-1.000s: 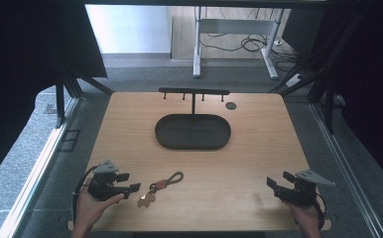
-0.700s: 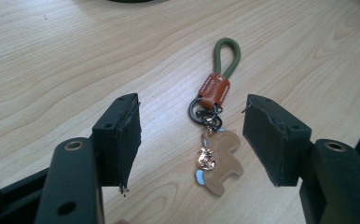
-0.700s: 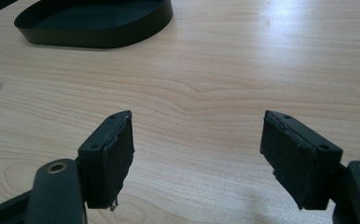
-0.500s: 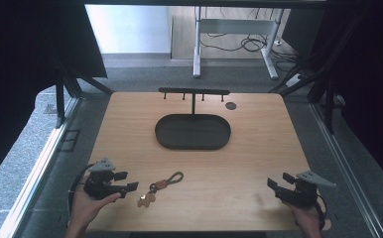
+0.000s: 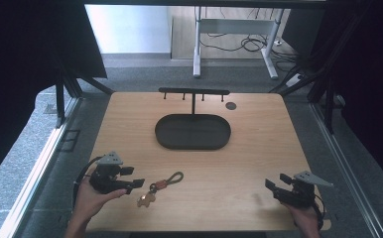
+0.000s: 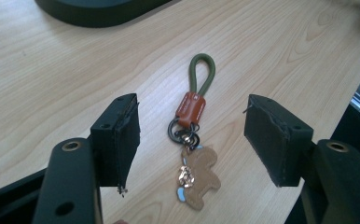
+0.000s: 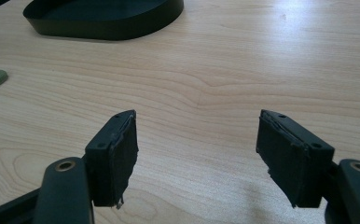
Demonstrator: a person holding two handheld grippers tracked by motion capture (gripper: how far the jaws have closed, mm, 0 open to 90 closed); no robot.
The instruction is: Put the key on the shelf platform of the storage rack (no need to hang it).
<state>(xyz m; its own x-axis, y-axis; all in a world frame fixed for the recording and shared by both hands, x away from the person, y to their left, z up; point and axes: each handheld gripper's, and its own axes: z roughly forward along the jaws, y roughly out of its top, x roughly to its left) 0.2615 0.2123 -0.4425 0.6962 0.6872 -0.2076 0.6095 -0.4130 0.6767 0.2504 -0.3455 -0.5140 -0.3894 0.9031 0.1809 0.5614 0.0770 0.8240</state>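
Here the left tool (image 6: 192,140), having edged closer over the last second, is straddling the keyring (image 6: 193,135) wide open and empty, nearing a grasp.

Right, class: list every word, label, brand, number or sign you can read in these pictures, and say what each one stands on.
None can be read.
The orange leather tab of the keychain carries a faint embossed mark, too small and blurred to read.
The gingerbread-man charm, the black tray and the left hand-held gripper bear no lettering that shows.
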